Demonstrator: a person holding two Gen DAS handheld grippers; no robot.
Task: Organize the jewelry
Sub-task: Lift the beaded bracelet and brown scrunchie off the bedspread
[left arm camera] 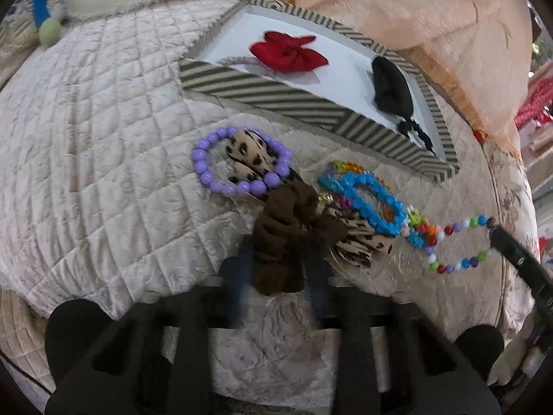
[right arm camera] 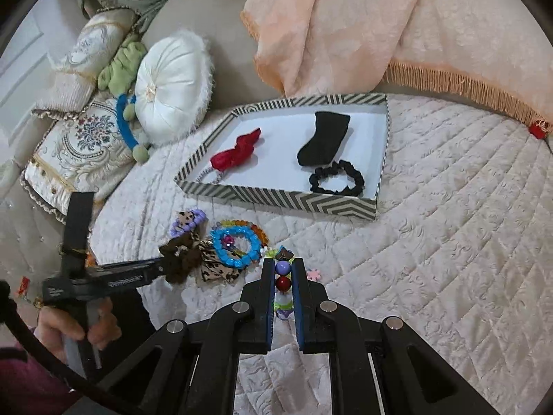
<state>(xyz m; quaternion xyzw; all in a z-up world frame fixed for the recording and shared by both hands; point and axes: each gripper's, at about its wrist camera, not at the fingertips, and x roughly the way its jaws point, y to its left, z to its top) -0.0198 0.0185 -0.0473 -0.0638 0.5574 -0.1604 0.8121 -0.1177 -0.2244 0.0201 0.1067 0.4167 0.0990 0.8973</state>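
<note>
My left gripper (left arm camera: 276,280) is shut on a brown scrunchie (left arm camera: 287,228) lying on the quilt, its blurred fingers on either side. Touching it are a leopard-print scrunchie (left arm camera: 249,155) inside a purple bead bracelet (left arm camera: 207,173), and a blue bead bracelet (left arm camera: 373,204) over an orange one. My right gripper (right arm camera: 281,266) is shut on a multicoloured bead string (right arm camera: 282,282), which trails to the pile. Beyond stands a striped tray (right arm camera: 276,200) holding a red bow (right arm camera: 238,154), a black cloth piece (right arm camera: 323,138) and a black scrunchie (right arm camera: 337,178).
A quilted cream cover (right arm camera: 449,242) spreads to the right. A round white cushion (right arm camera: 169,86) and embroidered pillows (right arm camera: 79,145) sit at the left. A peach fringed blanket (right arm camera: 328,27) lies behind the tray. A hand (right arm camera: 69,328) holds the left gripper's handle.
</note>
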